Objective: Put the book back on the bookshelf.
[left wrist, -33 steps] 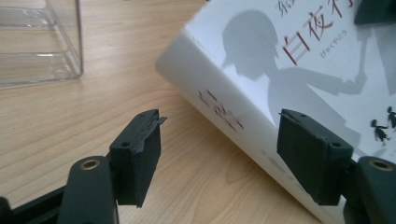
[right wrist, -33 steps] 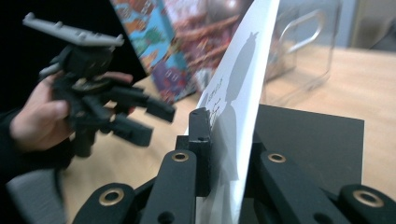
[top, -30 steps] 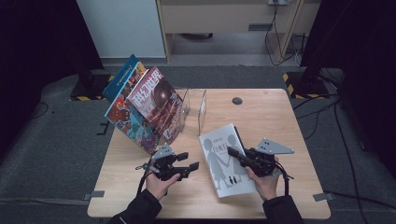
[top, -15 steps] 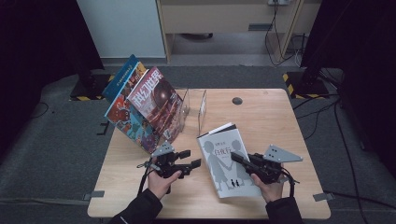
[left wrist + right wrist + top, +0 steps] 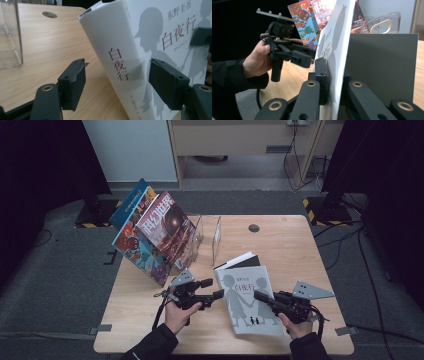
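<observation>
On the wooden table, in front of the leaning colourful books and a clear stand, the white book lies at the near edge, its cover pinched by the closed right gripper while the left gripper gapes wide beside its spine.

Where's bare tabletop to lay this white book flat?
Free: the wood right of the white book, out to the table edge, and the far strip around the dark hole. Also the near-left corner. Crowded: the far left, with leaning books and the clear stand.
</observation>
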`<state>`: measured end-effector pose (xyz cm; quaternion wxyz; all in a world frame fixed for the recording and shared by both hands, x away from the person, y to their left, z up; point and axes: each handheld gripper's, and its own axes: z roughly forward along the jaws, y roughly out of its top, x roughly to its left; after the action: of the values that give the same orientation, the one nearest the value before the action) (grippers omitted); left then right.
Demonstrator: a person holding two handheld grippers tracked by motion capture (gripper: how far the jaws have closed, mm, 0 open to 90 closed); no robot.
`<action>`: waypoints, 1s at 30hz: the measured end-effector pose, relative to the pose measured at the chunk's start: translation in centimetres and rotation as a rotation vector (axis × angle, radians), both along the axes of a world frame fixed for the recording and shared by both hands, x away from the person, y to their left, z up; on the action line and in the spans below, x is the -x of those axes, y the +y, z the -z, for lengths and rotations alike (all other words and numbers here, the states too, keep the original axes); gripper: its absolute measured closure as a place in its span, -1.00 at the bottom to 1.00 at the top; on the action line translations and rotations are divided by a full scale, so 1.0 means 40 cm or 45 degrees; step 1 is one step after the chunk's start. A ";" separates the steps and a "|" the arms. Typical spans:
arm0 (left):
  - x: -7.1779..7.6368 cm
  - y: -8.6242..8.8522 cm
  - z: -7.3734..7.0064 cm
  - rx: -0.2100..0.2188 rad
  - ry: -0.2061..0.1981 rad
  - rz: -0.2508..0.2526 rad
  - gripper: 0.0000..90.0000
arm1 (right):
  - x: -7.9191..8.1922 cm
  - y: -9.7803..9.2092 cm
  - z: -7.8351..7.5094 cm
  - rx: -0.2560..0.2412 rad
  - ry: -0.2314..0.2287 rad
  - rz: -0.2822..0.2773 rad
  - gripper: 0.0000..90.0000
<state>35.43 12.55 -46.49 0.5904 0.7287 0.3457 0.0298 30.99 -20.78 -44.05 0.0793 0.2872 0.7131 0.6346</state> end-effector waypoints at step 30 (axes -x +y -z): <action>-0.043 -0.066 -0.010 0.065 -0.024 0.083 -0.40 | -0.002 -0.037 0.014 -0.005 0.067 -0.054 0.88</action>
<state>37.13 9.92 -46.10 0.6126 0.7240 0.3170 0.0086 31.07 -22.27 -44.61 0.0467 0.2887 0.7197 0.6297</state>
